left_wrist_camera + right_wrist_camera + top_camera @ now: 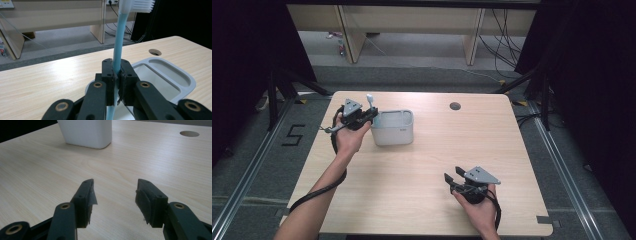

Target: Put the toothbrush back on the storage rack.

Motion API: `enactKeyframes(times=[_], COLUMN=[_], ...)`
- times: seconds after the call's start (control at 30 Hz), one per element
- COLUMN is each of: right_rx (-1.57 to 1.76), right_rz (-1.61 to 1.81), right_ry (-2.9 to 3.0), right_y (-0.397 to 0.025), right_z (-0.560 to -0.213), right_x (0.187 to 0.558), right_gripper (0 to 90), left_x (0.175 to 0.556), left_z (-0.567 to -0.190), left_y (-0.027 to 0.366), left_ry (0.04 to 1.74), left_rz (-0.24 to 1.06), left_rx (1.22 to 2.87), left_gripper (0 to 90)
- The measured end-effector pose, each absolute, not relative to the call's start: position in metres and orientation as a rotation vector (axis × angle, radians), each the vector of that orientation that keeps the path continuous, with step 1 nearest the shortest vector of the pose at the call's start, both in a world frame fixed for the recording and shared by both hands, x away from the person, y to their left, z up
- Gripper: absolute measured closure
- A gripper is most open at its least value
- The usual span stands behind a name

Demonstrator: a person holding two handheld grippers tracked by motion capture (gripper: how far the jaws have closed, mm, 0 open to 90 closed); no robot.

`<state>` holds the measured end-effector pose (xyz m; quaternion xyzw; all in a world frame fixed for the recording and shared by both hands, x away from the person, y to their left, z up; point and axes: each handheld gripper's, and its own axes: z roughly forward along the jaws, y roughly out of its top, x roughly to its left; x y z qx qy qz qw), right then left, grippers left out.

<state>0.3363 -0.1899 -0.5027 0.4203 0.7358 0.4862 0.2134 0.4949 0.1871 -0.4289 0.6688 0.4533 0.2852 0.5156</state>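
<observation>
Light wooden table [422, 170] with a round cable hole [455, 106] at far centre, grey floor and desk legs beyond, dark curtains both sides. Left gripper [373, 113] at far left, just beside the left wall of the white plastic two-compartment holder [392, 128]. Jaws clamped tight on the pale blue plastic toothbrush [119, 42], gripped on the handle partway up, brush upright, white bristle head [140, 5] on top. Lower end of handle hidden behind the jaws, so cannot tell whether it has entered a compartment; seems to hang over the holder's near-left rim [186, 78]. Right gripper [115, 192] near right, low over bare table, jaws spread wide with nothing between, well apart from the holder.

Handling judgement: toothbrush light, stiff, smooth and a bit slippery, thin handle likely to pivot in the pads if gripped off-centre. Best hold on the mid handle, flat sides against the pads, clear of the bristles. Holder looks light and could slide or tip if the handle knocks the rim; free right gripper could steady the wall. Likely step in hand: lowering brush handle-first into a compartment.
</observation>
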Motion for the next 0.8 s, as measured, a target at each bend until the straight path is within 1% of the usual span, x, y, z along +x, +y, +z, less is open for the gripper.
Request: enactKeyframes(times=[0.8], right_rx=[1.157], right_rz=[1.344], right_ry=[2.046], right_y=[-0.1895], right_z=[-0.5032], right_x=[0.3365], right_gripper=[48.9], left_x=[0.4950], left_z=[-0.4393], left_y=[0.1870], left_ry=[1.146], left_rz=[0.664], left_rx=[1.631], left_gripper=[83.4])
